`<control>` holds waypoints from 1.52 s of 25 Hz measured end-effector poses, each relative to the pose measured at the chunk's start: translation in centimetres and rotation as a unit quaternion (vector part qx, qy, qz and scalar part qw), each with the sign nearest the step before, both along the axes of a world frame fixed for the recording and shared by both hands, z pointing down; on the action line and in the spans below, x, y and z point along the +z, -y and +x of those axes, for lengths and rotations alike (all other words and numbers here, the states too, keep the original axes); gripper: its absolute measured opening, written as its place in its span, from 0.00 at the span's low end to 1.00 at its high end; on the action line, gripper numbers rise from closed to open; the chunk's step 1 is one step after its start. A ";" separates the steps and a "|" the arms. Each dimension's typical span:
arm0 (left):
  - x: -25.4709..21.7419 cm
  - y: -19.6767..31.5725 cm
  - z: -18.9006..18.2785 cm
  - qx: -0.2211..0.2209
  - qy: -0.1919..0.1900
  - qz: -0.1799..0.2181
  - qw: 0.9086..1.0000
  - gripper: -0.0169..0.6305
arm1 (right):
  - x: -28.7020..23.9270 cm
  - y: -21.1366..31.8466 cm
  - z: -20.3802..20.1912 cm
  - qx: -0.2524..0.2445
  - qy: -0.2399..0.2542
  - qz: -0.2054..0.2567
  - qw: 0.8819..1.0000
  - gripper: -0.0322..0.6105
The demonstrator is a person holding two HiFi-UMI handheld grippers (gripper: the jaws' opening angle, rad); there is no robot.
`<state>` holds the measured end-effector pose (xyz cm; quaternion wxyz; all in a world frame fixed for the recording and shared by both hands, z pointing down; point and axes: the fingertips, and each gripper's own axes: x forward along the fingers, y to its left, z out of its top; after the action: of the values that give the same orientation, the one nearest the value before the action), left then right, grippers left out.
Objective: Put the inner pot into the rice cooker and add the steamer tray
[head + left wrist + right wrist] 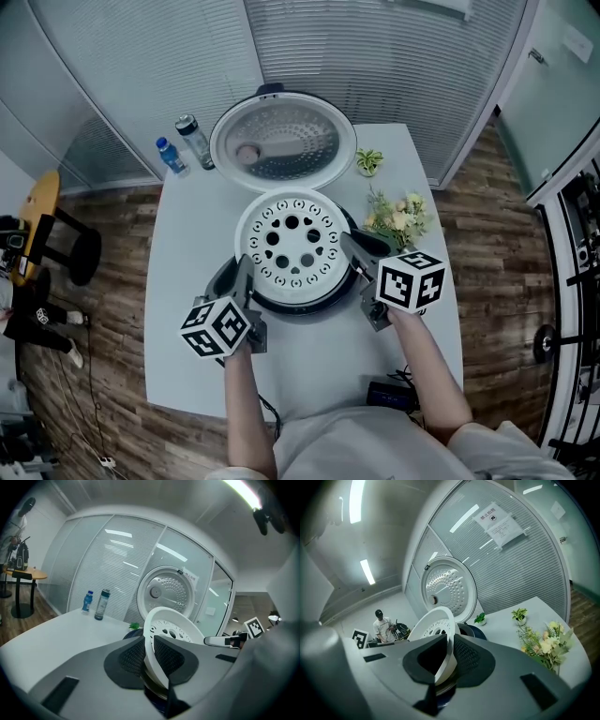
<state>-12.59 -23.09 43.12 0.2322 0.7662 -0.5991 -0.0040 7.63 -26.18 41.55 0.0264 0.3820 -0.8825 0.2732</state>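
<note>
The white steamer tray (294, 247), round with many holes, hangs over the open rice cooker (349, 225), whose dark body shows round it. My left gripper (246, 279) is shut on the tray's left rim (151, 656). My right gripper (354, 255) is shut on its right rim (446, 660). A metal rim, probably the inner pot (154, 686), shows under the tray in the left gripper view. The cooker's lid (281, 141) stands open behind, its perforated inner plate facing up.
Two bottles (186, 145) stand at the table's back left. A small potted plant (368, 161) and a bunch of flowers (401, 217) lie right of the cooker. A black device (389, 396) sits at the front edge. A person (382, 625) stands far off.
</note>
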 end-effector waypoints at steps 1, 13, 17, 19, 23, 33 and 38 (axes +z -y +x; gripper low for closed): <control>0.0 0.0 0.0 0.000 0.002 -0.001 1.000 0.12 | 0.0 0.0 0.0 0.000 -0.001 0.000 1.000 0.12; 0.8 0.3 0.0 -0.001 0.022 -0.009 1.000 0.13 | 0.6 0.3 -0.2 -0.010 -0.022 0.004 1.000 0.12; 0.9 0.4 0.0 -0.001 0.031 -0.012 0.999 0.14 | 0.8 0.4 -0.2 -0.012 -0.031 0.006 0.999 0.13; 1.1 0.5 -0.1 -0.001 0.035 -0.012 0.999 0.14 | 0.9 0.5 -0.3 -0.012 -0.033 0.007 0.999 0.13; 1.2 0.6 0.0 0.000 0.045 -0.013 0.999 0.14 | 1.1 0.4 -0.2 -0.013 -0.038 0.008 0.999 0.14; 1.5 0.7 0.2 0.002 0.059 -0.019 0.998 0.15 | 1.3 0.6 -0.1 -0.013 -0.055 0.010 0.998 0.14; 2.0 1.1 0.3 0.006 0.066 -0.024 0.998 0.15 | 1.7 1.0 -0.2 -0.012 -0.065 0.011 0.998 0.15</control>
<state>-12.34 -24.23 45.17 0.2109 0.7624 -0.6085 0.0627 7.42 -27.23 43.29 0.0826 0.3883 -0.8866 0.2374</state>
